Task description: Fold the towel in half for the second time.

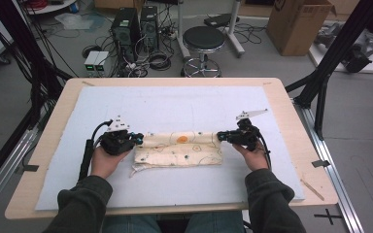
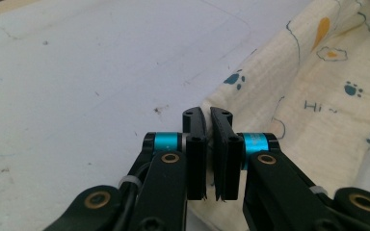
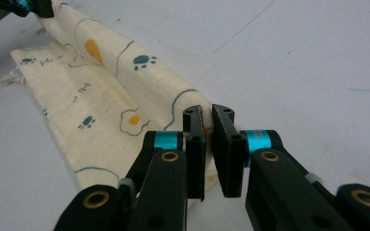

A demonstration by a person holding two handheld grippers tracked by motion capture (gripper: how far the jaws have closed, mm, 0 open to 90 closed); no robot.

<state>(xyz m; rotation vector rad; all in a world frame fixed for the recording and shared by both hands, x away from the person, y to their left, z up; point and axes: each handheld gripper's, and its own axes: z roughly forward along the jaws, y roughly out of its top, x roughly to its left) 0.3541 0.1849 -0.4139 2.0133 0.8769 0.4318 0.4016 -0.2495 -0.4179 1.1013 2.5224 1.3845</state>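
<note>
Cloth (image 1: 178,148) folded into a long strip on the white mat (image 1: 175,104) of the worktop (image 1: 286,104).
Left tool (image 1: 139,138) pinches the cloth's left end; right tool (image 1: 219,136) pinches its right end, both far-edge corners raised.

Even, bright overhead light, soft faint shadows under the hands. White mat (image 1: 175,104) slightly washed out, mild glare. High view soft, low-res. Both gripper views: near jaws slightly blurred, far cloth (image 2: 318,86) sharper; no strong edge distortion.
</note>
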